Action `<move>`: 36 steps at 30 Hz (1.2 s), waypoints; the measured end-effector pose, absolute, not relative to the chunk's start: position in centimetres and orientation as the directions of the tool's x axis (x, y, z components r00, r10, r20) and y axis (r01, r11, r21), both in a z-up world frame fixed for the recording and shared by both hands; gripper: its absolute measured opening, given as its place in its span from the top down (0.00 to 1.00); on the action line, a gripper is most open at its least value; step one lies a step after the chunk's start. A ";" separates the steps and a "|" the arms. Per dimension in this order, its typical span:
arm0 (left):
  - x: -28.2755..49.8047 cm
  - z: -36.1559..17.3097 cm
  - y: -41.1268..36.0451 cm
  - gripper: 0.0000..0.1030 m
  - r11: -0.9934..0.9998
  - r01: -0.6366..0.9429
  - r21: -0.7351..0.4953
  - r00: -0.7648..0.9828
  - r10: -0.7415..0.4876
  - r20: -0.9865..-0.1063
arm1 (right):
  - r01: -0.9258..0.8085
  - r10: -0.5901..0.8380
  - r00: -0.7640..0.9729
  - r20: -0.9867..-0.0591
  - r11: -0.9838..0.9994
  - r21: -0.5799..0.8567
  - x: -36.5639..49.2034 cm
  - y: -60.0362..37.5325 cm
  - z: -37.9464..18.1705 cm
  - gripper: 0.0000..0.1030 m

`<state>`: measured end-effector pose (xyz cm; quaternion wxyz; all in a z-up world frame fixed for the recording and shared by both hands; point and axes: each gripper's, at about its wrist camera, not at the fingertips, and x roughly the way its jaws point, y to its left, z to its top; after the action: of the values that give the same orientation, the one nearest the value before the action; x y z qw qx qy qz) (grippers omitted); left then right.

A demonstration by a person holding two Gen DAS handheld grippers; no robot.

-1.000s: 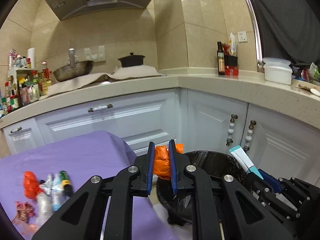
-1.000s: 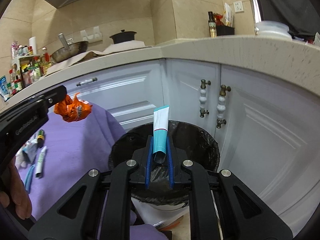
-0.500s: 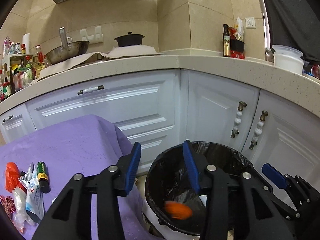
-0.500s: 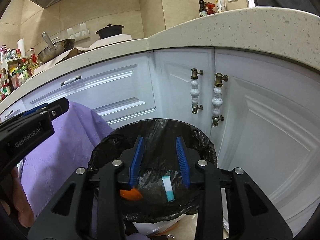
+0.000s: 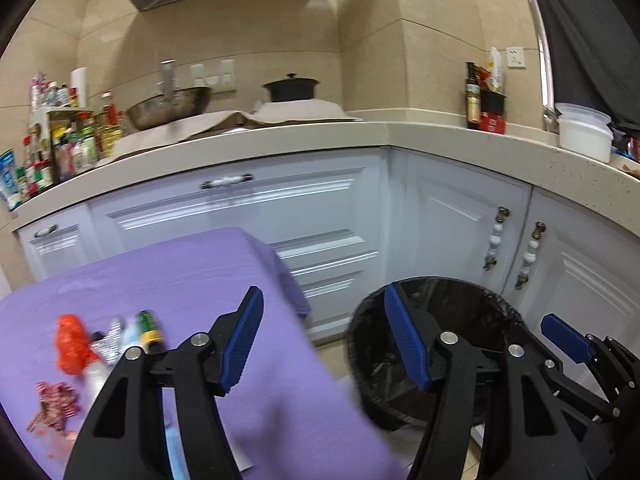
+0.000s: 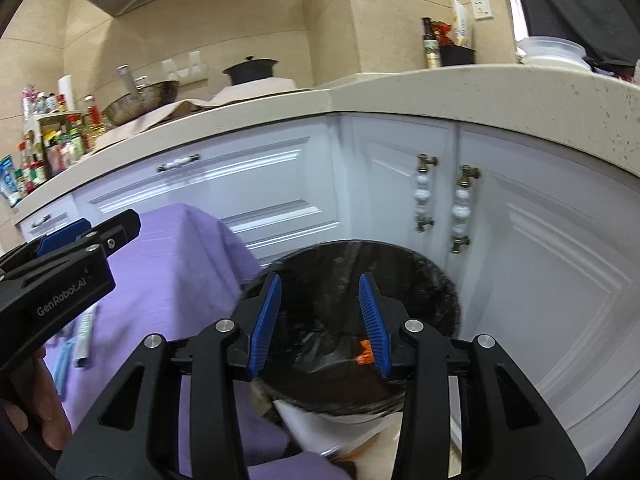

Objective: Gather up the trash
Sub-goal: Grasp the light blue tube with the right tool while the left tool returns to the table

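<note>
Right wrist view: orange scrap (image 6: 365,353) in bin (image 6: 440,276), more trash (image 5: 72,344) left on purple cloth (image 5: 192,280), both grippers' jaws opening, empty.

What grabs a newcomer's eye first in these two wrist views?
The black-lined trash bin on the floor against the white corner cabinets, an orange scrap inside. Both the right gripper above the bin and the left gripper are opening with nothing between them. Left, trash clusters on the purple cloth.

Plain purple cloth-covered table (image 5: 208,276); black-lined round bin (image 6: 440,280); red-and-white patterned wrapper (image 5: 54,404) near the table's left edge.
</note>
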<state>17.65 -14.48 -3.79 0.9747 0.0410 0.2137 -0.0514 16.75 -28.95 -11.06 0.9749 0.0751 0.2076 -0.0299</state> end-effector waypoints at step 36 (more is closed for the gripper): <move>4.8 -7.2 8.8 0.37 0.960 -0.275 0.052 0.823 0.264 -0.503 | -0.349 0.316 0.777 -0.544 0.936 0.044 12.5 -7.0 -14.3 0.82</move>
<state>4.77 8.79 -7.16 0.9547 -0.0113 0.2616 0.1411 12.53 -6.98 -14.26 0.9422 -0.0295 0.2831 0.1766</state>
